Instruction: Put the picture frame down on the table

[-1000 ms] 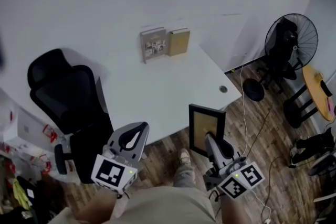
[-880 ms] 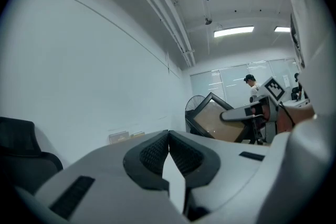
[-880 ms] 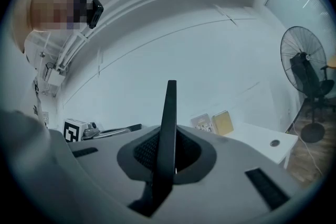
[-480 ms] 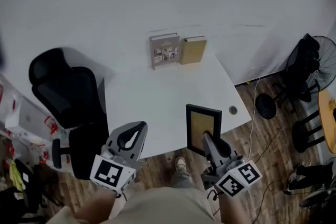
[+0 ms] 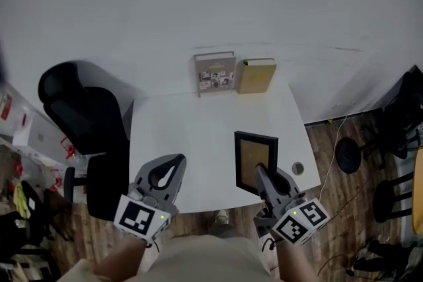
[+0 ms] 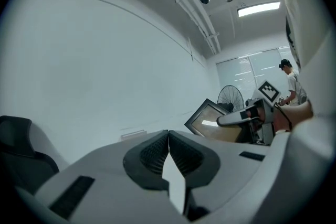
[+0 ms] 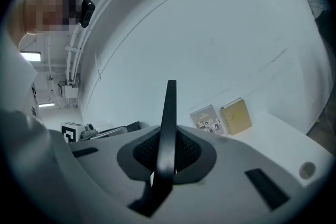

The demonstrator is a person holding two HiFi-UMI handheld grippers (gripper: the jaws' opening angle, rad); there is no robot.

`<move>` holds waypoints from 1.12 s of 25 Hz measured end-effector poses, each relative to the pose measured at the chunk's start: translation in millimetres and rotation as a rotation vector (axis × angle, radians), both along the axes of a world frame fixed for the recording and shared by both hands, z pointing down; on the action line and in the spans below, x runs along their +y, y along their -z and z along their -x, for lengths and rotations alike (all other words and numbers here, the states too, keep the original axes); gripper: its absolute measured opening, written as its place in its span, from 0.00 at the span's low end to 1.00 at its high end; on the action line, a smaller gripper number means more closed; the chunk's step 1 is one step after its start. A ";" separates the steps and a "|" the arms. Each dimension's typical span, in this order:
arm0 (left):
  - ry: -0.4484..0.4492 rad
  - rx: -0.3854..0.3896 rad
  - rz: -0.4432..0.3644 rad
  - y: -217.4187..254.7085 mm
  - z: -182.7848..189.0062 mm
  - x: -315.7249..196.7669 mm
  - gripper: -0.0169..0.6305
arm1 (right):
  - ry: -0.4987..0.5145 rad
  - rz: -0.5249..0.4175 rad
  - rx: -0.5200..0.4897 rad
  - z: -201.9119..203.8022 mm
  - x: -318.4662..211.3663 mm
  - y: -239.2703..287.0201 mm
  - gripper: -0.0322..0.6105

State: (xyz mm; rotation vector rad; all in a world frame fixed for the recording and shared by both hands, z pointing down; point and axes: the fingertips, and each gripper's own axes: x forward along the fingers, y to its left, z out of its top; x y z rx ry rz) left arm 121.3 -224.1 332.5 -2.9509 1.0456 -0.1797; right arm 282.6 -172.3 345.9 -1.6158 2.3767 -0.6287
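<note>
The right tongs (image 5: pixel 261 170) pinch the frame (image 5: pixel 256 154) at its lower edge. In the right gripper view the frame stands between the two pads with its thin black side toward the camera, and both pads press on it. The frame is upright, with a black border and a brownish middle. In the head view it lies over the near right part of the white surface (image 5: pixel 185 135). Whether its bottom touches the surface, I cannot tell.

The left tongs (image 5: pixel 175 160) hold nothing. In the left gripper view the two ribbed pads (image 6: pixel 157 150) meet at the tips, so they are pressed together. These tongs are at the near left edge of the surface, well apart from the frame.

At the far side of the surface two books stand side by side against the wall (image 5: pixel 211 3): a grey book (image 5: pixel 215 74) on the left and a yellow book (image 5: pixel 257 76) just beside it on the right. A round hole (image 5: pixel 298 168) is in the surface near the right tongs. A black chair (image 5: pixel 82 115) stands at the left of the surface.
</note>
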 end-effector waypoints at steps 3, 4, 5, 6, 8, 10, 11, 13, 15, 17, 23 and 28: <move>0.050 -0.019 0.007 -5.5 -14.9 -16.1 0.06 | 0.041 0.020 -0.021 -18.9 -22.8 -8.2 0.11; 0.069 -0.021 0.008 -6.5 -18.2 -20.9 0.06 | 0.059 0.025 -0.026 -23.3 -29.3 -9.8 0.11; 0.088 -0.025 0.011 -7.6 -21.1 -25.2 0.06 | 0.078 0.030 -0.030 -27.1 -35.1 -11.0 0.11; 0.104 -0.029 0.016 -9.1 -24.2 -29.0 0.06 | 0.098 0.034 -0.035 -30.7 -40.3 -11.7 0.11; 0.123 -0.037 0.024 -11.6 -31.8 -35.8 0.06 | 0.128 0.034 -0.036 -37.9 -49.5 -12.1 0.11; 0.128 -0.038 0.022 -11.5 -39.4 -40.5 0.06 | 0.143 0.032 -0.034 -44.0 -56.9 -12.4 0.11; 0.130 -0.037 0.019 -11.0 -42.1 -41.4 0.06 | 0.147 0.032 -0.041 -45.9 -59.3 -12.7 0.11; 0.136 -0.041 0.019 -10.6 -44.8 -41.6 0.06 | 0.154 0.036 -0.067 -47.8 -61.8 -13.4 0.11; 0.145 -0.049 0.021 -10.5 -45.7 -42.5 0.06 | 0.156 0.040 -0.087 -49.0 -63.7 -14.7 0.11; 0.151 -0.052 0.027 -11.0 -45.5 -44.2 0.06 | 0.160 0.044 -0.097 -49.3 -66.6 -16.9 0.11; 0.154 -0.069 0.044 -17.0 -35.8 -42.7 0.06 | 0.176 0.061 -0.115 -37.4 -69.5 -23.3 0.11; 0.142 -0.075 0.055 -22.3 -27.5 -44.2 0.06 | 0.155 0.087 -0.153 -30.8 -73.5 -31.4 0.11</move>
